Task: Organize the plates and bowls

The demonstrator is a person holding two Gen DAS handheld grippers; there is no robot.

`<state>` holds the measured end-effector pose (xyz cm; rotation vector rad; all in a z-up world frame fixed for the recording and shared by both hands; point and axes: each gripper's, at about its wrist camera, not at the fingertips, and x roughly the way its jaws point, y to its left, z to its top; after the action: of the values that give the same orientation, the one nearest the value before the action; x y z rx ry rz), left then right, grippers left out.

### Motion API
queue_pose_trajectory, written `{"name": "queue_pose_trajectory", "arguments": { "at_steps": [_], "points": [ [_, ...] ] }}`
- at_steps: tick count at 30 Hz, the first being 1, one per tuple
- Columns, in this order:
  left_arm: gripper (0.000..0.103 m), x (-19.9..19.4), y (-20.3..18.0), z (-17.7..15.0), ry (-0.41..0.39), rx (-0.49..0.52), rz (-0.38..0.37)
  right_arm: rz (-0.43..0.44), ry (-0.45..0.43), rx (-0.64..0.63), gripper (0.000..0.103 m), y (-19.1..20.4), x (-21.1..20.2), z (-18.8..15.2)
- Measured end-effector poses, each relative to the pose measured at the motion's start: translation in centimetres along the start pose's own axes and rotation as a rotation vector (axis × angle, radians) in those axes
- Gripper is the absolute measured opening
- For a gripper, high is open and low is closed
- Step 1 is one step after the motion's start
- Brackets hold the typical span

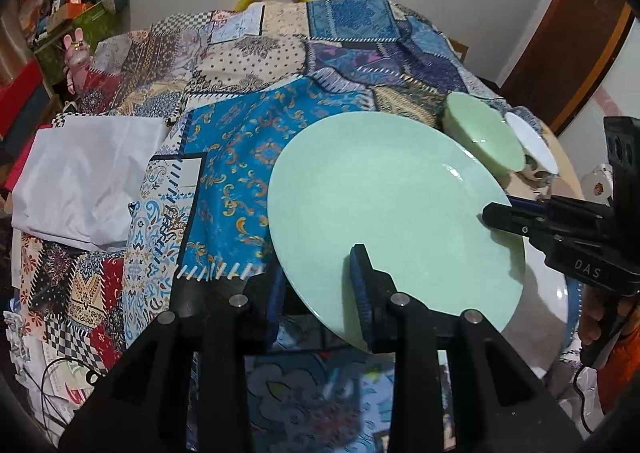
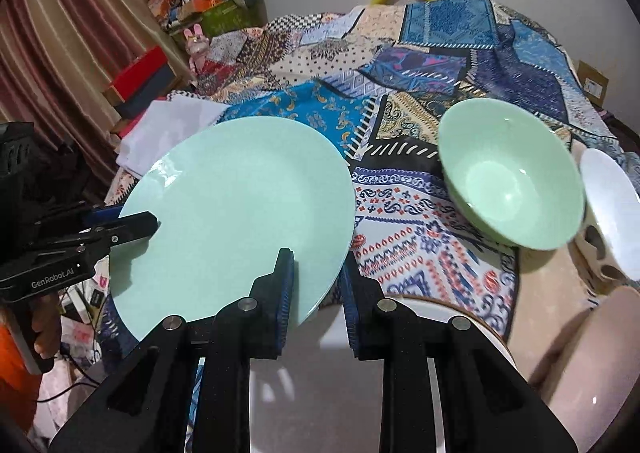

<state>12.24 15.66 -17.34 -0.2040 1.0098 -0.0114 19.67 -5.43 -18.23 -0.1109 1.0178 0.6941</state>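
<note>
A large mint-green plate is held above the patchwork-covered table between both grippers. My left gripper is shut on its left rim, and it also shows in the right wrist view. My right gripper is shut on the plate's right rim, and it shows in the left wrist view. A green bowl sits on the cloth to the right, with a white bowl beside it. A white plate lies below the green plate.
The patchwork cloth covers the table and rises into a mound at the back. A white folded cloth lies at the left. Boxes and clutter stand at the far left. A wooden door is at the right.
</note>
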Motion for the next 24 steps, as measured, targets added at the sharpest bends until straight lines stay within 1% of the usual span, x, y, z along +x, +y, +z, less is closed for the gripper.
{"name": "queue_pose_trajectory", "arguments": {
  "at_steps": [13, 20, 24],
  "points": [
    [0.032, -4.1, -5.3, -1.7, -0.053, 0.051, -0.029, -0.021, -0.083, 0.023, 0.021, -0.9, -5.7, -2.9],
    [0.032, -5.0, -7.6, -2.8, -0.058, 0.064, -0.061, -0.04, -0.109, 0.041, 0.021, -1.8, -7.8, -4.6],
    [0.032, -5.3, -8.8, -3.4, -0.06, 0.077, -0.065, -0.047, -0.119, 0.052, 0.021, -2.4, -8.8, -5.8]
  ]
}}
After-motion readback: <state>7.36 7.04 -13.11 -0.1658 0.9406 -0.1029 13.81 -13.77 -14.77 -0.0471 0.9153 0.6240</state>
